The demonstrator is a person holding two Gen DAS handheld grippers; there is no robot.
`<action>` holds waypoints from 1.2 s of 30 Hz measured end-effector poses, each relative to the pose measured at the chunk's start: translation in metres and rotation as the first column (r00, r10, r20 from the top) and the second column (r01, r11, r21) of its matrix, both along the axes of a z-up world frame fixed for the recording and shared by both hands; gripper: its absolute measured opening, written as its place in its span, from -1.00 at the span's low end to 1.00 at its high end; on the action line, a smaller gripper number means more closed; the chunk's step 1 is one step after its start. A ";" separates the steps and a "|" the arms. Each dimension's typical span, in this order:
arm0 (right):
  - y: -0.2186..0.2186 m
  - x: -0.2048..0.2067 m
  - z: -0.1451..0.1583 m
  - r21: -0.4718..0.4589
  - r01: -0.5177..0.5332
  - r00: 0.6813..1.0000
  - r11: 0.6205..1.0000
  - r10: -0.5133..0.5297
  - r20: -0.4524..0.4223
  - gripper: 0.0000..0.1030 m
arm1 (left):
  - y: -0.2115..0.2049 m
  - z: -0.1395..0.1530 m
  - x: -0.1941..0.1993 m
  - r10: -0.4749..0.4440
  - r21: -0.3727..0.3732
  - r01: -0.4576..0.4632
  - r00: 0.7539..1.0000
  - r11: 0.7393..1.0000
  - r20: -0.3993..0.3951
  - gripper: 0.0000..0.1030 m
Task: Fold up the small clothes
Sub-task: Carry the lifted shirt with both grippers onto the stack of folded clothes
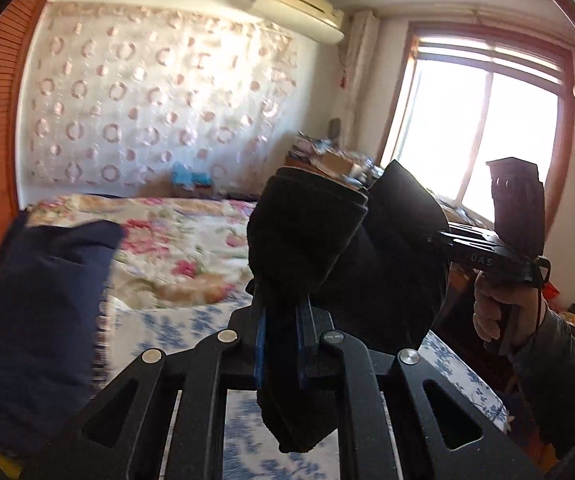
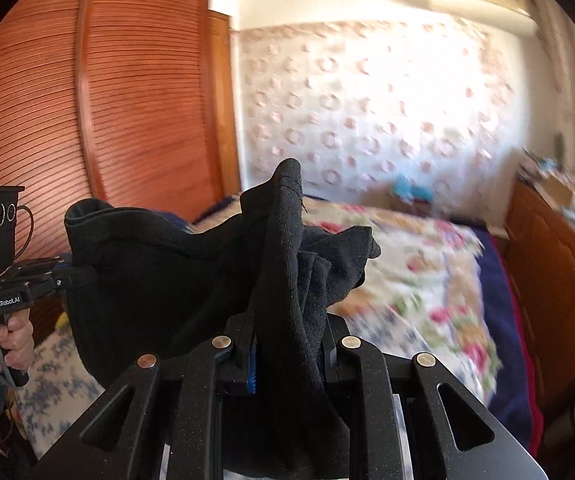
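A small black knit garment [image 1: 327, 248] hangs in the air between my two grippers, above the bed. My left gripper [image 1: 281, 332] is shut on one end of it, the cloth bunched between the blue pads. My right gripper [image 2: 283, 344] is shut on the other end of the black garment [image 2: 159, 276]. In the left wrist view the right gripper [image 1: 439, 240] comes in from the right, pinching the cloth. In the right wrist view the left gripper [image 2: 75, 276] comes in from the left. A dark navy cloth [image 1: 35, 320] hangs blurred at the left.
A bed with a floral quilt [image 1: 175, 240] and a blue-patterned sheet [image 1: 183, 328] lies below. A slatted wooden wardrobe [image 2: 99, 112] stands at the left. A cluttered wooden cabinet [image 2: 555, 248] stands at the right by a bright window [image 1: 475, 128].
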State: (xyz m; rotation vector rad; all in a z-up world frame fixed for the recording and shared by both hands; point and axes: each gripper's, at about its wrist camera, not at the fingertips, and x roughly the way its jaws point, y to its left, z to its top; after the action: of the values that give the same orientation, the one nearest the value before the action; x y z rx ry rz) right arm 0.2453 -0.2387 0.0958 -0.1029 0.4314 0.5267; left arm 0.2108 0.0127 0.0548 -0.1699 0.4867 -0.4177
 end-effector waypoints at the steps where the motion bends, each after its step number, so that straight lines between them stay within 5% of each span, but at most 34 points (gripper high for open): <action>1: 0.012 0.006 0.006 -0.004 -0.029 0.999 1.000 0.029 0.013 -0.61 | 0.012 0.003 -0.004 0.029 -0.004 -0.029 1.000 1.000 0.009 -0.76; 8: 0.112 0.069 0.034 -0.092 -0.231 0.969 0.969 0.237 0.068 -0.61 | 0.099 0.010 -0.027 0.258 -0.039 -0.256 0.965 0.966 0.045 -0.76; 12: 0.177 0.106 0.037 -0.149 -0.328 0.938 0.933 0.340 0.067 -0.61 | 0.146 -0.017 -0.035 0.376 -0.105 -0.374 0.927 0.921 0.001 -0.76; 19: 0.269 0.185 0.005 -0.271 -0.417 0.900 0.867 0.435 0.007 -0.60 | 0.184 -0.059 -0.034 0.455 -0.129 -0.466 0.884 0.875 -0.107 -0.76; 24: 0.299 0.228 -0.009 -0.237 -0.416 0.907 0.878 0.421 -0.033 -0.58 | 0.190 -0.072 -0.031 0.467 -0.110 -0.482 0.873 0.869 -0.140 -0.76; 26: 0.308 0.229 -0.010 -0.224 -0.396 0.917 0.890 0.398 -0.038 -0.55 | 0.190 -0.070 -0.038 0.473 -0.099 -0.488 0.869 0.867 -0.146 -0.76; 30: 0.318 0.221 -0.009 -0.211 -0.317 0.947 0.925 0.319 -0.024 -0.08 | 0.189 -0.072 -0.042 0.483 -0.077 -0.496 0.864 0.865 -0.142 -0.71; 36: 0.283 0.160 0.008 -0.127 -0.286 0.953 0.950 0.296 0.065 0.12 | 0.183 -0.072 -0.050 0.509 -0.022 -0.515 0.853 0.857 -0.116 -0.60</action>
State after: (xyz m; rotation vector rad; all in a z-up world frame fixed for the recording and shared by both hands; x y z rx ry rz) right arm 0.4056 0.0442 0.1042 -0.3034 0.3670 0.7855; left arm 0.1605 0.1961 -0.0167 -0.3651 0.5141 0.1071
